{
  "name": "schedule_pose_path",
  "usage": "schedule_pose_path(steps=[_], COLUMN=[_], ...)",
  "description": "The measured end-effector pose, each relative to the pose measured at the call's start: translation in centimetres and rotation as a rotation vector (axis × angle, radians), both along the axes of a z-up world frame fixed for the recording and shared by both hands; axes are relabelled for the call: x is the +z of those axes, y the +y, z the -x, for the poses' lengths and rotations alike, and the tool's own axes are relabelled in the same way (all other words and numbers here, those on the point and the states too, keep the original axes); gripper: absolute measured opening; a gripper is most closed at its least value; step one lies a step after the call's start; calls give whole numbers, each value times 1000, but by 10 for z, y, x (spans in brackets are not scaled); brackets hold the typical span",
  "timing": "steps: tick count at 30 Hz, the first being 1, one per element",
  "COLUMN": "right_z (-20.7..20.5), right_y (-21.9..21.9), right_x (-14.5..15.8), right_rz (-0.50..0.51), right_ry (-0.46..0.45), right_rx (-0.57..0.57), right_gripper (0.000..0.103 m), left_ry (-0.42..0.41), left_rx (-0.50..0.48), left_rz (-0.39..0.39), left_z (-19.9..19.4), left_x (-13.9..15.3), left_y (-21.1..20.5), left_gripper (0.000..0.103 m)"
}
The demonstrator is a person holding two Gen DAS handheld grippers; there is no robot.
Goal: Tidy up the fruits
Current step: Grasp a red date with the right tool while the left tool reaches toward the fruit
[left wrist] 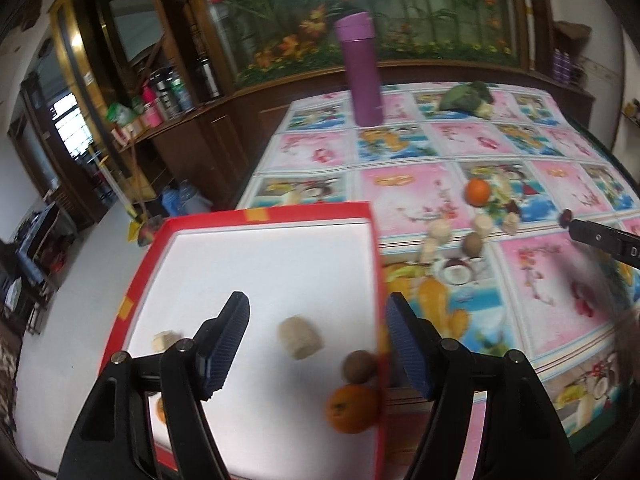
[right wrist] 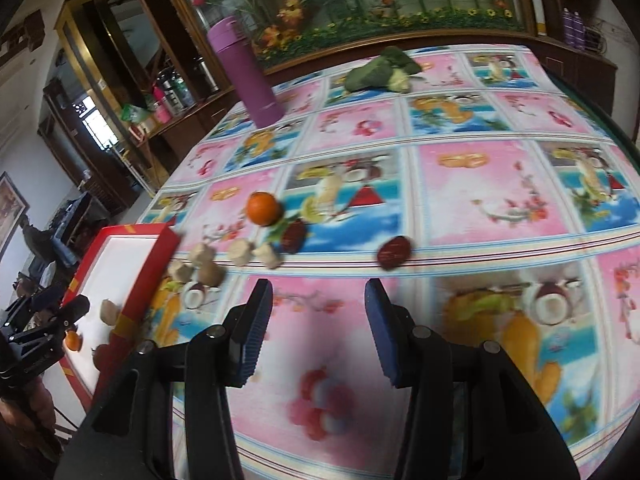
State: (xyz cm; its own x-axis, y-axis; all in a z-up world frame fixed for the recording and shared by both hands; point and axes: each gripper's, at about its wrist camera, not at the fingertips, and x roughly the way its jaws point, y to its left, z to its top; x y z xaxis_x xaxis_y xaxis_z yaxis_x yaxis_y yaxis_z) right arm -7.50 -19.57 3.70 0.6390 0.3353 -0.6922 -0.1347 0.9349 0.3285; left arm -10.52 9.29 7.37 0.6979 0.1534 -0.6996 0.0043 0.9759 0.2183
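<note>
Open cloth ahead of right gripper (right wrist: pixel 318 318); left gripper (left wrist: pixel 318 340) boxed by tray wall.
Right: nothing between jaws, date (right wrist: pixel 394 253) just beyond. Left: red tray rim (left wrist: pixel 379 292) against right finger; kiwi (left wrist: pixel 359 367), orange (left wrist: pixel 352 409) crowd it.

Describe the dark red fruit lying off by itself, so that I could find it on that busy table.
Start at the red box on the table's left edge and move right along the cloth, past the pale chunks and the orange. Beyond a first dark red fruit beside those chunks lies a second date, alone. It sits just ahead of the right gripper, nothing touching it.
</note>
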Motion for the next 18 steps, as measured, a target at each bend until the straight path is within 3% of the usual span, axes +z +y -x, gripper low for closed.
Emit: schedule_pose_path(steps=[5,12,18], right_z=[-5,-21,-30], right_y=[-27,-23,-12], right_x=[-5,-13,-15], right_rz=[-9,3,109], right_ry=[25,70,68], right_rx=[-44,-48,-85], right_gripper=[50,50,50], left_ry=[23,69,99], left_rx=[-75,-89,-89], left_rz=[-29,-41,-36], left_z=[0,-11,-29], left_x=[-5,-15,-19], left_y=[-31,-46,-47], left_gripper=[72,72,72])
